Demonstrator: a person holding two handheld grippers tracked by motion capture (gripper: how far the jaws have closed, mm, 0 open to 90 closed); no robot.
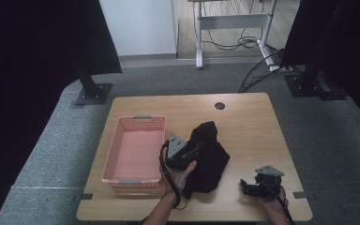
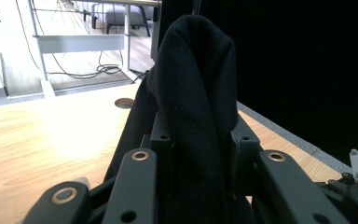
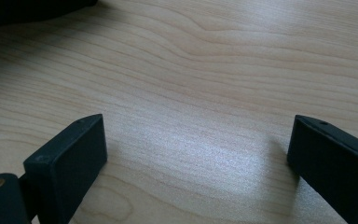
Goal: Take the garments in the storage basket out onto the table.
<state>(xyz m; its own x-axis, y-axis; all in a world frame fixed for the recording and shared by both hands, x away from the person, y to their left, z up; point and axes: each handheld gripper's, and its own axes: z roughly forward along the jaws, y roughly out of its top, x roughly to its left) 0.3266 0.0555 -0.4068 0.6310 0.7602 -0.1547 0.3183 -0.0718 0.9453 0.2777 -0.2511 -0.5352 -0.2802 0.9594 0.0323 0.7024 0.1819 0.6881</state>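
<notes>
Black cloth (image 2: 193,107) is pinched between the left gripper (image 1: 183,154)'s clenched jaws, rising above them; right gripper (image 1: 258,185) rests released on the desk (image 1: 248,122), apart from it

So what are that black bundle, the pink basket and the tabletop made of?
The black bundle looks like soft knitted cloth: matte, fine weave, draping folds. The pink rectangular basket seems moulded plastic, judging by its perforated walls and grey handles. The tabletop shows pale wood grain with a soft sheen, possibly laminate rather than solid wood.
</notes>
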